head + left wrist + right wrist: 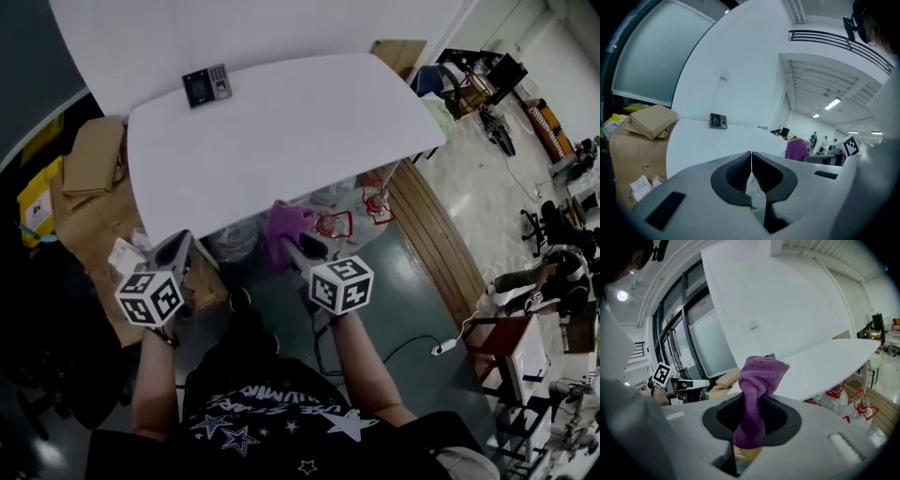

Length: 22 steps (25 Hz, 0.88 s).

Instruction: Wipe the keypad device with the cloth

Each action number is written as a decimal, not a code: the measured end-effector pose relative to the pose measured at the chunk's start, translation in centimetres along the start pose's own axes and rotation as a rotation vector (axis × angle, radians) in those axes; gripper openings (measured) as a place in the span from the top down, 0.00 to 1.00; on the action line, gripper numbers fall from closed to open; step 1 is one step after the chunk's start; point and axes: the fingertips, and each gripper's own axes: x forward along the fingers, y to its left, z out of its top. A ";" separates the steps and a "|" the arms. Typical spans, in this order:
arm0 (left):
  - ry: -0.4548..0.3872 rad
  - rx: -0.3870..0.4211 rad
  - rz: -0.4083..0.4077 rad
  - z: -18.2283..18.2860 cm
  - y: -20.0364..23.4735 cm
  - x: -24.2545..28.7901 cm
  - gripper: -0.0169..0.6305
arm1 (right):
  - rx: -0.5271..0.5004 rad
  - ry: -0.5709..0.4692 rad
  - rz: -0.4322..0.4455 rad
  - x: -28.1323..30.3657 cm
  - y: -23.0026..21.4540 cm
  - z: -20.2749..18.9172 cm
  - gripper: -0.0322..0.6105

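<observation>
Right gripper (752, 403) clamps a fuzzy purple cloth (758, 378); left gripper (751, 158), jaws pressed together, carries nothing, and only their own views tell that. Head view puts the black keypad device (206, 86) at the white table's (281, 131) eleven o'clock.

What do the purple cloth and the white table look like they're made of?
The cloth: soft fleecy fabric, perhaps microfibre; its surface is fuzzy and it folds limply where the right gripper pinches it. The table: smooth, matte white top, likely laminate or painted board; even colour, no grain, thin edge. Which one, the pictures leave open.
</observation>
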 end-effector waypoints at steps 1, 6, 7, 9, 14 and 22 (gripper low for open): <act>-0.003 0.000 -0.005 0.3 0.4 0.8 0.96 | -0.004 -0.001 -0.008 0.5 -0.5 0.5 0.81; -0.012 0.000 -0.010 2.6 3.1 3.8 0.96 | -0.023 -0.019 -0.038 3.9 -2.7 4.2 0.81; -0.010 -0.002 -0.008 3.0 3.9 4.3 0.96 | -0.026 -0.021 -0.039 4.8 -3.1 4.9 0.81; -0.009 -0.019 0.004 3.7 5.8 5.4 0.96 | -0.035 -0.019 -0.044 6.8 -3.8 6.4 0.81; -0.026 -0.059 0.031 6.2 9.8 7.7 0.96 | -0.049 -0.014 -0.049 11.0 -5.0 9.6 0.81; -0.038 -0.077 0.006 9.1 13.2 10.8 0.96 | -0.067 -0.004 -0.060 16.2 -5.6 12.8 0.81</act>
